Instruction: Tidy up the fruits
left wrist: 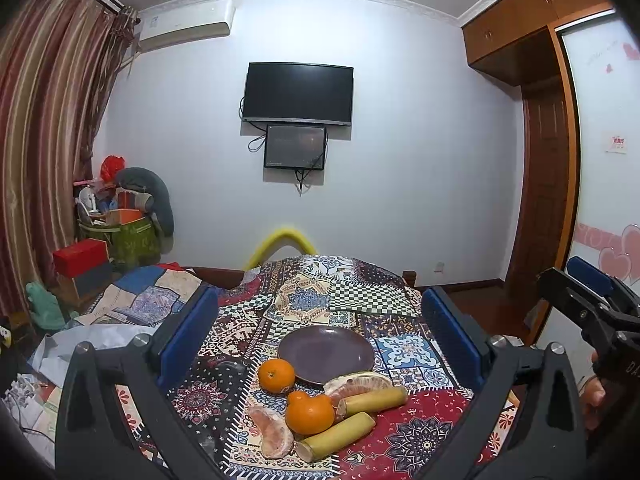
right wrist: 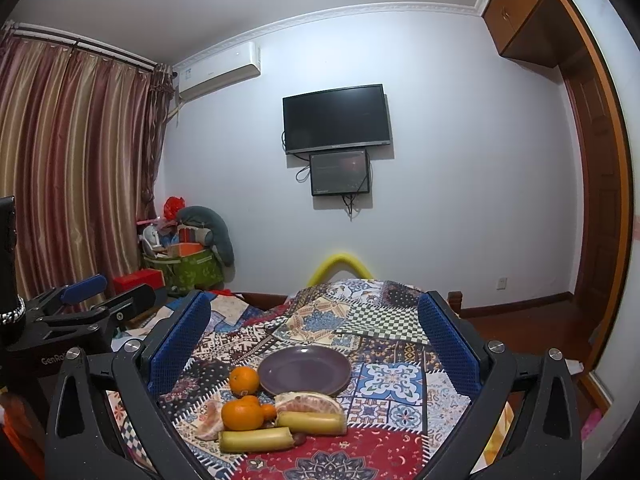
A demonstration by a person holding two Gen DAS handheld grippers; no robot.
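1. Both jaws stand wide apart and grasp nothing: my left gripper (left wrist: 320, 332) and my right gripper (right wrist: 314, 340) hover above the patterned cloth (left wrist: 404, 432), each framing the fruit from a little way back.
2. Everything I am meant to tidy lies in one tight cluster just in front of the purple plate (left wrist: 326, 354), which has nothing on it. I judge the plate to be the place for the fruit, so no piece has been sorted yet.
3. My pick for the first grasp is the far orange (left wrist: 276, 376). It sits just beside the plate rim, at the left edge of the cluster, with room either side for my fingers.
4. Next to it, the near orange (left wrist: 310, 410) is crowded: a peeled citrus piece (left wrist: 272, 432) lies to its left, another peeled piece (left wrist: 358, 384) and two banana sections, upper (left wrist: 376, 400) and lower (left wrist: 338, 436), lie to its right. Reaching there first risks nudging neighbours.
5. For the far orange I would use the left gripper, come down over its widest part, close gently, since round fruit rolls out of a skewed pinch, and lift clear of the rim before setting it down.
6. Peeled segments look soft; I would squeeze them least.
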